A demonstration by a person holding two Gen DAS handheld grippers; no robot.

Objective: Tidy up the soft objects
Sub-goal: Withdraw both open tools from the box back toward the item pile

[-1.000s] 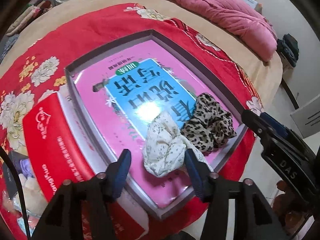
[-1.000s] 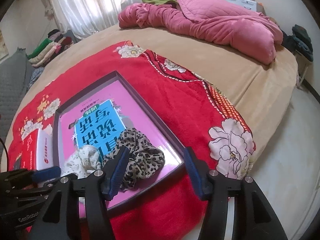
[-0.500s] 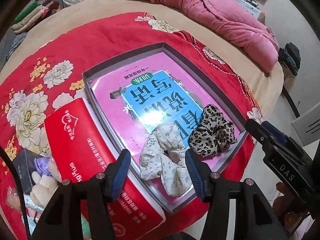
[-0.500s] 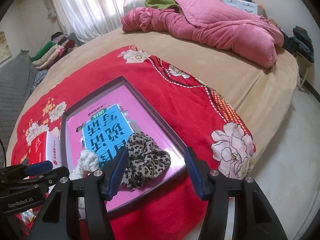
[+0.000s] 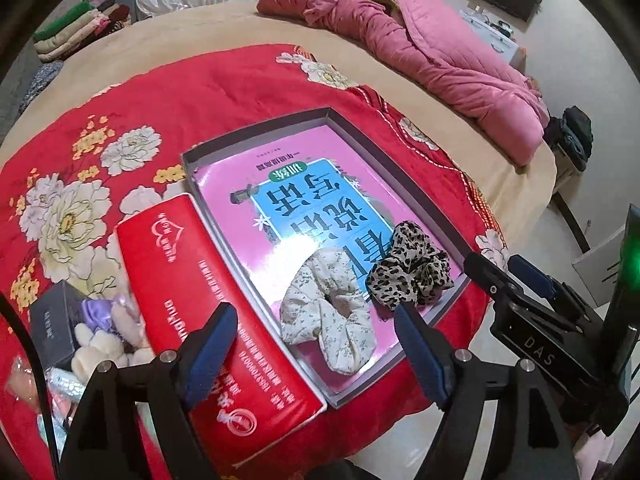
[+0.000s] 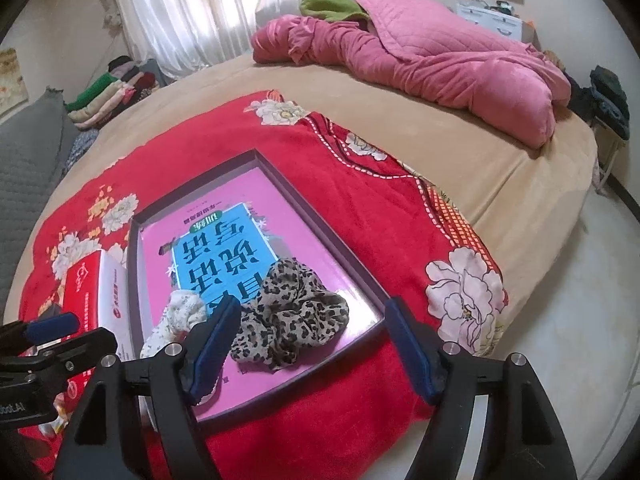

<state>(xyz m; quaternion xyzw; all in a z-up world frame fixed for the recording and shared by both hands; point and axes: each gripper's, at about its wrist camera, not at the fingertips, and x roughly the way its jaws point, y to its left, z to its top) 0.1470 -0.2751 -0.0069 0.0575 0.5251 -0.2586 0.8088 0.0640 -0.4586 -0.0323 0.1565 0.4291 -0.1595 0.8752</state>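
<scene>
A shallow grey tray (image 5: pixel 400 160) with a pink and blue book inside lies on the red floral blanket. A cream floral scrunchie (image 5: pixel 326 312) and a leopard-print scrunchie (image 5: pixel 410 270) lie at the tray's near end, side by side. My left gripper (image 5: pixel 316 352) is open and empty, above and short of the cream scrunchie. My right gripper (image 6: pixel 312 344) is open and empty, just short of the leopard scrunchie (image 6: pixel 292 312); the cream scrunchie (image 6: pixel 176 320) sits to its left. The tray (image 6: pixel 320 224) also shows in the right wrist view.
A red box (image 5: pixel 208 308) lies along the tray's left side. A dark box with plush toys and a purple scrunchie (image 5: pixel 96 324) sits at the far left. A pink quilt (image 6: pixel 440 64) lies at the bed's far side. The bed edge and floor (image 6: pixel 560 300) are to the right.
Both grippers have pulled back and up from the tray, so more of the bed shows. The cream scrunchie now lies free in the tray, no longer between my left fingers.
</scene>
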